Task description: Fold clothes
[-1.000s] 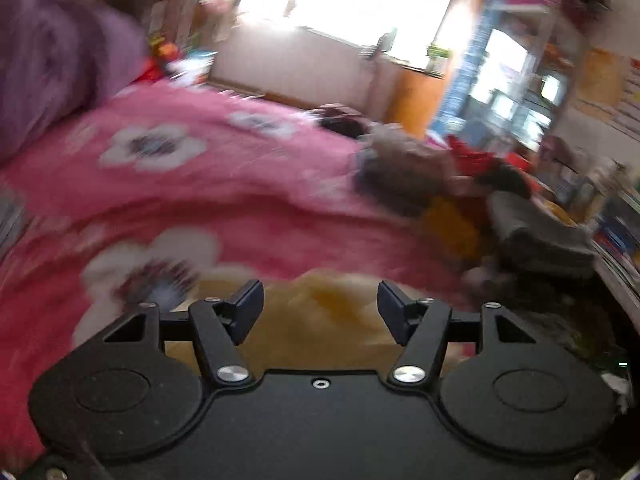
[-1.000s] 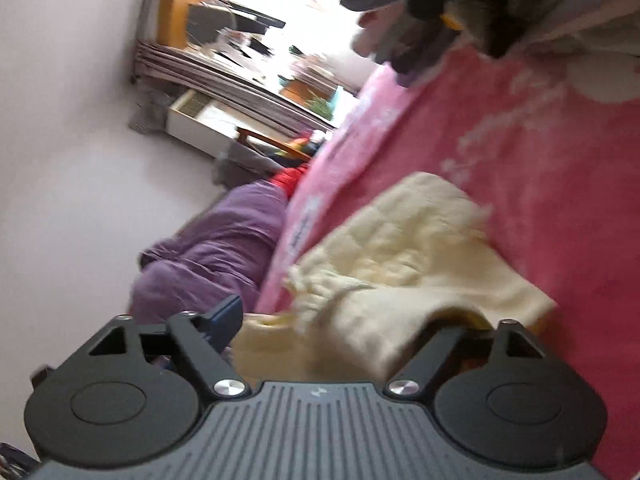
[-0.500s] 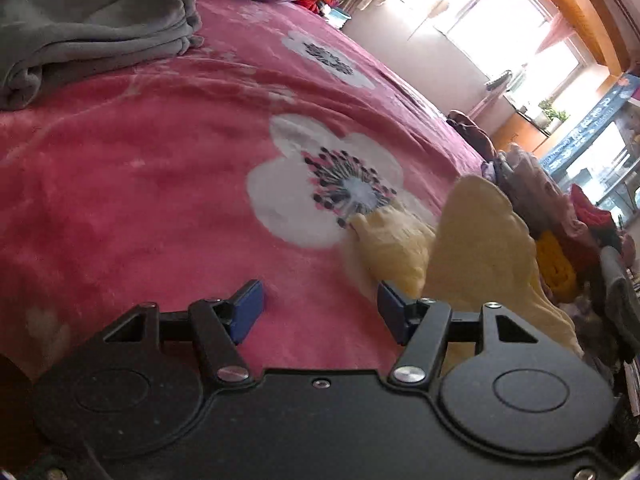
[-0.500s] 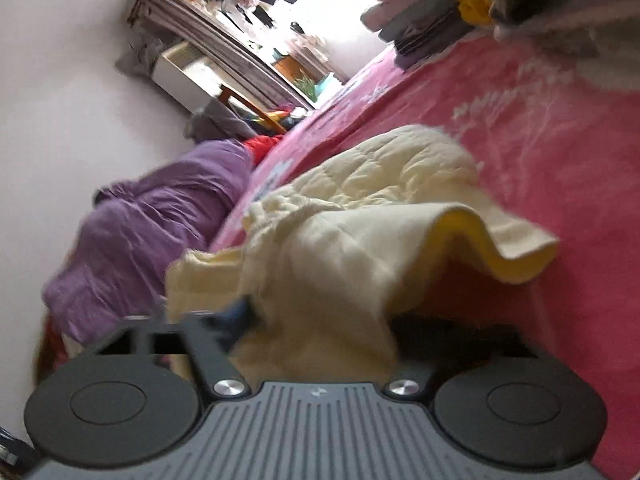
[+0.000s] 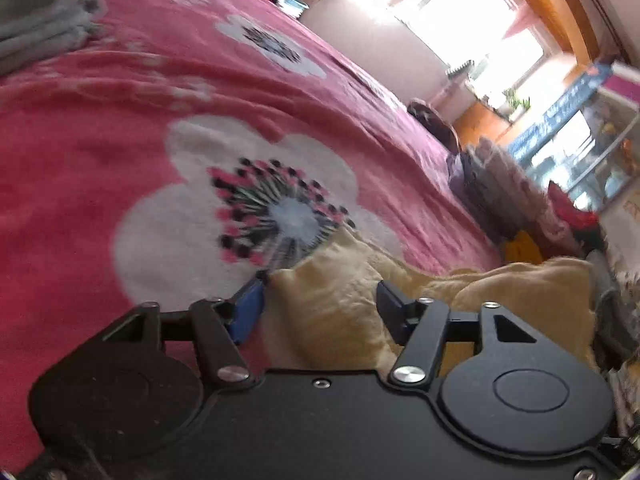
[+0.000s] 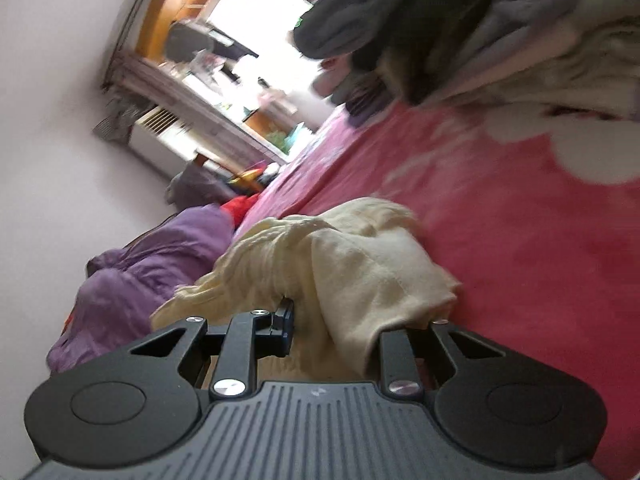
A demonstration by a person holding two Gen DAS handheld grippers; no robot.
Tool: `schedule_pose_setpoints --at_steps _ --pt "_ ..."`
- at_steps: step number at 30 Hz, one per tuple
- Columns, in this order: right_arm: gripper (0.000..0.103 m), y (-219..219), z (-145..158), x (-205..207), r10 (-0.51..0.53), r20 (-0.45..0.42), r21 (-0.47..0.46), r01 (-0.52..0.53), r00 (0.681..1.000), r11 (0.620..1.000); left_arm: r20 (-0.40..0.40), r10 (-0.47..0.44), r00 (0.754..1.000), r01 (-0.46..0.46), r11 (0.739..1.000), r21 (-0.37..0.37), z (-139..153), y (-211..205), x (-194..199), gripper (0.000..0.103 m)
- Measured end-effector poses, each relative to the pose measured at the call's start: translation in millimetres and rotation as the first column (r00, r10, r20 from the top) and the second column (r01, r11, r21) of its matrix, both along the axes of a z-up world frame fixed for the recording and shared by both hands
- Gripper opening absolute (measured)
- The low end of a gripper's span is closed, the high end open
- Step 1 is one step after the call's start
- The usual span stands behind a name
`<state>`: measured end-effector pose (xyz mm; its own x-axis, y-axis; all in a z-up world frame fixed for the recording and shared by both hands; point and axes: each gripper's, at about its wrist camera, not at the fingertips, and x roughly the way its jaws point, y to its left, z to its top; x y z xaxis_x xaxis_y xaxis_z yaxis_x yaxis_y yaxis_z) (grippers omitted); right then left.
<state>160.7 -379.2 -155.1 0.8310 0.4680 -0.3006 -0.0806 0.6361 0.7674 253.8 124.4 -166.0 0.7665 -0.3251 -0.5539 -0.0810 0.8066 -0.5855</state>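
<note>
Right, closest to me on the left wrist view, my left gripper (image 5: 320, 304) stands wide apart, and a corner of the pale yellow garment (image 5: 332, 312) sits in the gap between the fingers. I can't tell whether the blue pad (image 5: 248, 312) is actually brushing the cloth or just beside it; nothing is pinched there.

Over on the right wrist view, my right gripper (image 6: 360, 332) has a thick bunch of the same yellow garment (image 6: 344, 272) draped into its gap. One finger (image 6: 284, 330) shows; the other is buried under the fabric, so I cannot tell whether that side is clamped on the cloth or merely sitting under it.

The garment itself lies crumpled on the pink floral bedspread (image 5: 120, 152), one edge lapping onto the big white flower (image 5: 256, 208). It reads to me as soft, light, quilted or waffle-textured stuff: limp, no stiffness, nothing fragile, and grippy enough not to slide out. I judge it will sag and bunch wherever it isn't held, so an edge or corner, single layer if I can find it, is the place to take hold, not the fat middle wad.

Further out: a grey folded stack (image 5: 44, 24) at the upper left of the left view, a mixed heap of clothes (image 5: 516, 200) along the bed's far side, a purple bundle (image 6: 148, 272), and the bright window (image 5: 460, 8) beyond.
</note>
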Motion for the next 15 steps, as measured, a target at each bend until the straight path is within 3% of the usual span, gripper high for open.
schedule_pose_setpoints --at_steps 3,6,11,13,15 --pt "0.023 -11.8 0.2 -8.7 -0.047 -0.005 -0.004 0.047 0.999 0.999 0.006 0.019 1.000 -0.019 1.000 0.002 1.4 -5.8 0.5 0.013" --pt "0.023 -13.2 -0.4 -11.7 -0.042 -0.034 -0.019 0.041 0.999 0.999 0.092 0.080 0.992 -0.080 0.997 -0.008 29.8 4.4 -16.2 0.011" --pt "0.023 -9.0 -2.9 -12.8 0.001 -0.109 -0.050 -0.007 0.994 0.999 0.242 0.172 0.955 -0.176 0.984 -0.004 87.3 49.7 -68.7 0.011" --pt "0.023 -7.3 -4.0 -13.3 0.018 -0.139 -0.061 -0.026 0.990 0.998 0.219 0.202 0.955 -0.212 0.977 0.025 83.2 61.8 -81.9 0.012" --pt "0.024 -5.6 -5.0 -13.7 0.034 -0.168 -0.071 -0.046 0.985 0.996 0.127 0.202 0.971 -0.209 0.977 0.051 58.9 72.0 -76.3 0.016"
